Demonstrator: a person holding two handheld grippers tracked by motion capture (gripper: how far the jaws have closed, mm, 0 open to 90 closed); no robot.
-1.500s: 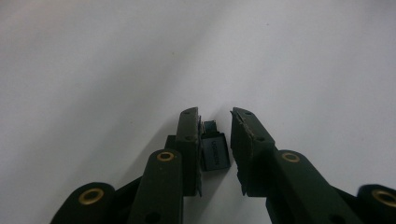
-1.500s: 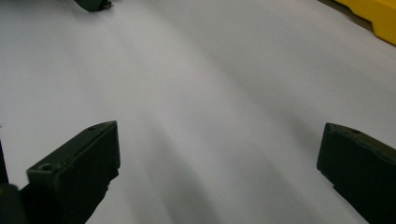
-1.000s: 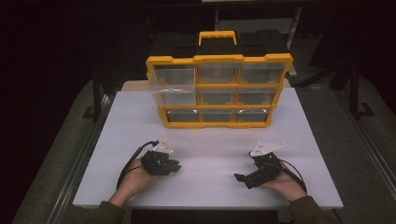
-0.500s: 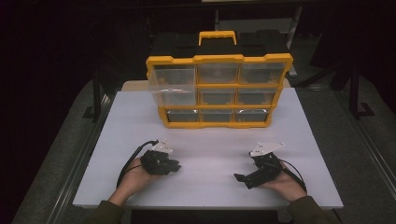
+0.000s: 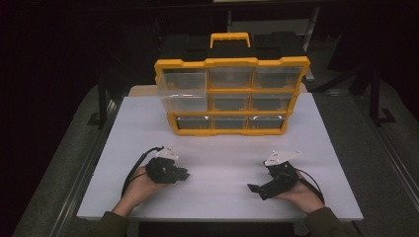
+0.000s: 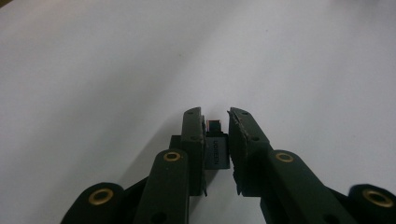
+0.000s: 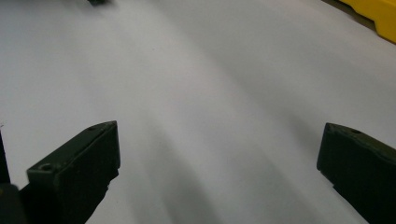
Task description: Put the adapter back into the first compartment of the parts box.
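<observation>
Organizer [image 5: 231,94] beyond both grippers, top-left drawer [image 5: 182,90] protruding, white table [image 5: 222,153]

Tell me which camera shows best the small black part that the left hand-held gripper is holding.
The left gripper view: the small black part sits close up, clamped between the jaws, with lettering visible. In the high view the left hand-held gripper hides it.

A dim workshop or lab space: a bare white tabletop [image 5: 222,148] carries a yellow-and-black small-parts organizer [image 5: 231,91] with clear drawers, metal stands and grey flooring around it in darkness.
</observation>
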